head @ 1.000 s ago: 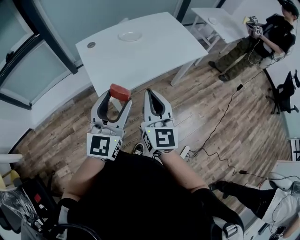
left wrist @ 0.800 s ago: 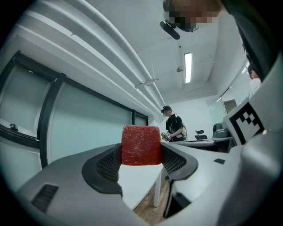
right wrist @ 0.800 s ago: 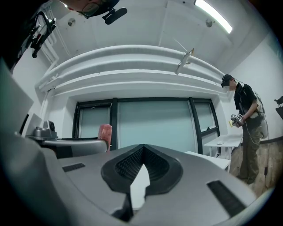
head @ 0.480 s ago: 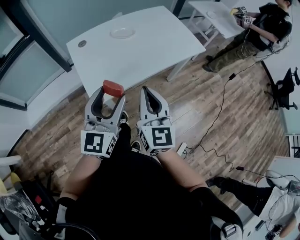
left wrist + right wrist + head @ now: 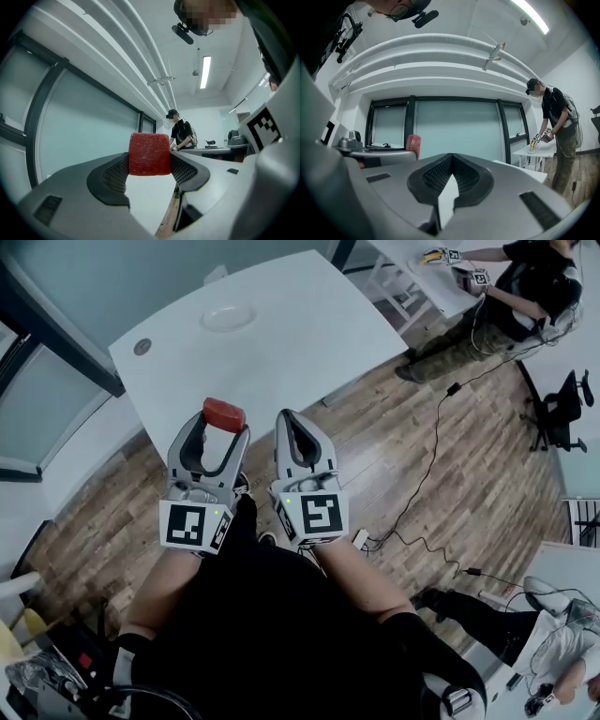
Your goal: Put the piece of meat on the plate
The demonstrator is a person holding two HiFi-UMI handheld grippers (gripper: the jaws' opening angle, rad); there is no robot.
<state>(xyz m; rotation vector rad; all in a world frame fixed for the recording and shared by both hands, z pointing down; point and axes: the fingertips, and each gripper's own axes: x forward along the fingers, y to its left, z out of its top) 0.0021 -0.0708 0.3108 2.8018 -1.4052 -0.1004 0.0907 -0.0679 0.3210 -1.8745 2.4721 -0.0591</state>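
A red block of meat [image 5: 224, 413] is pinched at the tips of my left gripper [image 5: 223, 421], which is shut on it; in the left gripper view the meat [image 5: 149, 153] fills the gap between the jaws. My right gripper [image 5: 290, 420] is held beside it, shut with nothing in it; its own view shows the jaws meeting [image 5: 450, 160] and the meat [image 5: 413, 143] off to the left. The white plate [image 5: 229, 317] lies on the white table [image 5: 309, 343], well ahead of both grippers. Both grippers hover over the wooden floor just short of the table's near edge.
A small round grey disc [image 5: 142, 347] sits near the table's left corner. Another person [image 5: 487, 310] with grippers works at a second white table [image 5: 412, 263] at the back right. Cables [image 5: 427, 474] and a power strip [image 5: 359, 538] lie on the floor to the right. A glass wall [image 5: 56, 352] runs on the left.
Over the last second the view has moved towards the table. Both grippers keep their pose side by side, the meat still held in the left one.
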